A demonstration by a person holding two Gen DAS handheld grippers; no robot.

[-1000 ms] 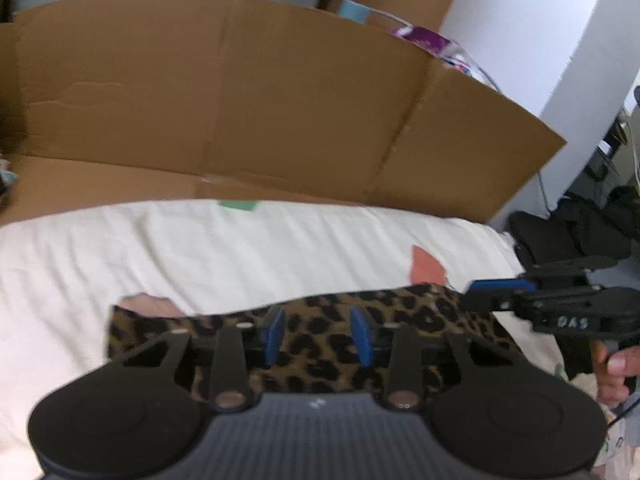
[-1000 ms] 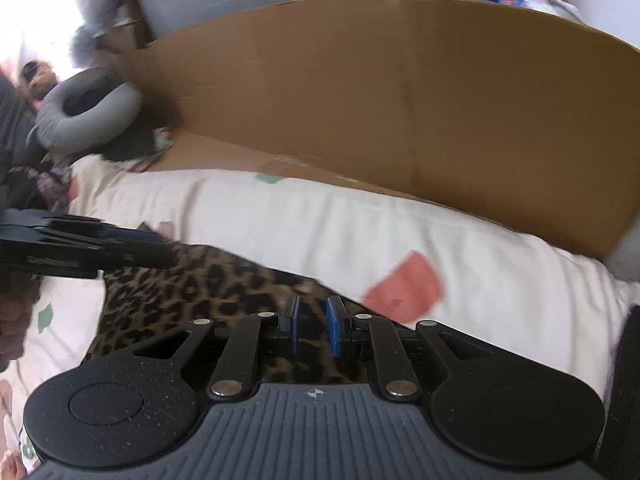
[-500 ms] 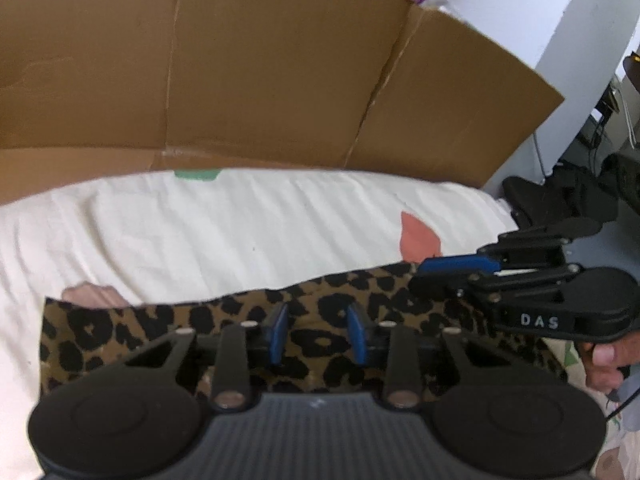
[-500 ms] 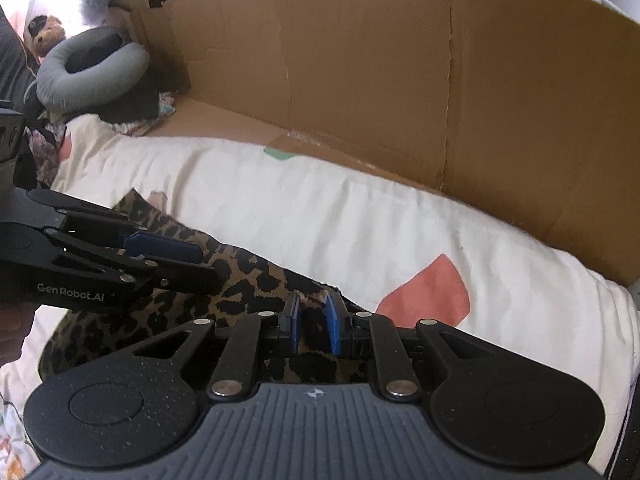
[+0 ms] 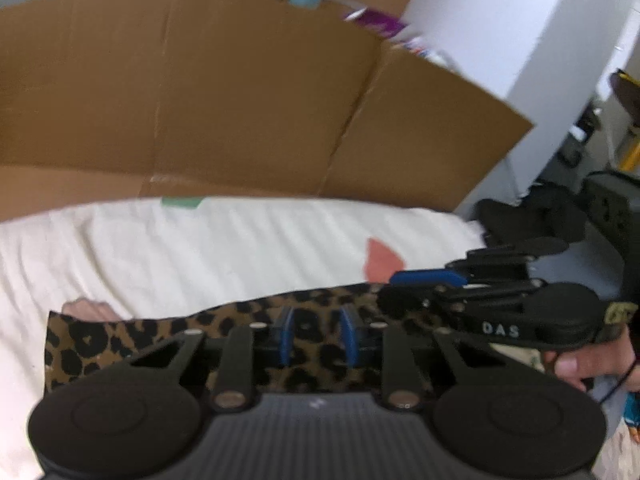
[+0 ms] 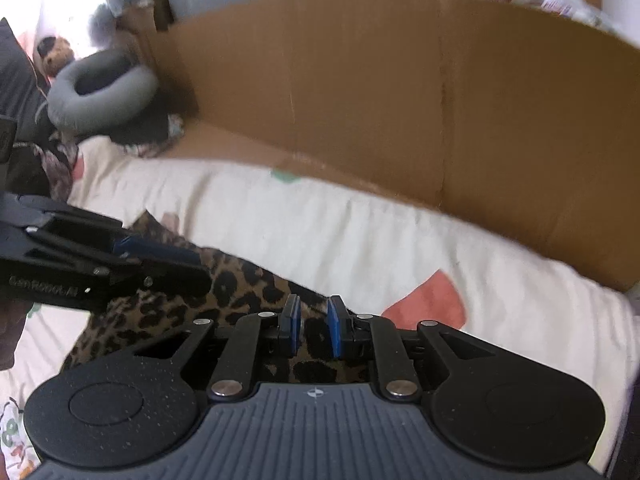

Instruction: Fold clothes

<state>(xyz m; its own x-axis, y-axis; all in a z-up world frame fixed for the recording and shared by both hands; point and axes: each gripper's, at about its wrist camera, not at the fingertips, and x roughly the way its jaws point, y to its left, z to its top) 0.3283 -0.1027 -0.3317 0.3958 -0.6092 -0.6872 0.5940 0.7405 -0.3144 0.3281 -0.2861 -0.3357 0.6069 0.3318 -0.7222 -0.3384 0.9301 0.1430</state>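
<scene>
A leopard-print garment (image 5: 120,340) lies stretched as a long band across the cream bed sheet (image 5: 200,248). My left gripper (image 5: 316,316) sits over the band's middle. Its jaws are closing with the cloth between the blue pads, and a gap still shows. My right gripper (image 6: 314,312) is at the garment's (image 6: 240,292) right end, its pads narrow and pinching the fabric. Each gripper shows in the other's view: the right gripper (image 5: 404,292) comes in from the right, held by a hand (image 5: 572,364), and the left gripper (image 6: 192,272) from the left.
A tall cardboard wall (image 5: 240,100) stands along the far side of the bed. A grey neck pillow (image 6: 100,92) and a soft toy lie at the far left. Dark bags (image 5: 540,216) sit beyond the bed's right end. The sheet has red and green patches.
The left gripper's blue pads have come closer together over the leopard cloth. The two grippers now sit nearer each other along the band. The right gripper's pads look the same.
</scene>
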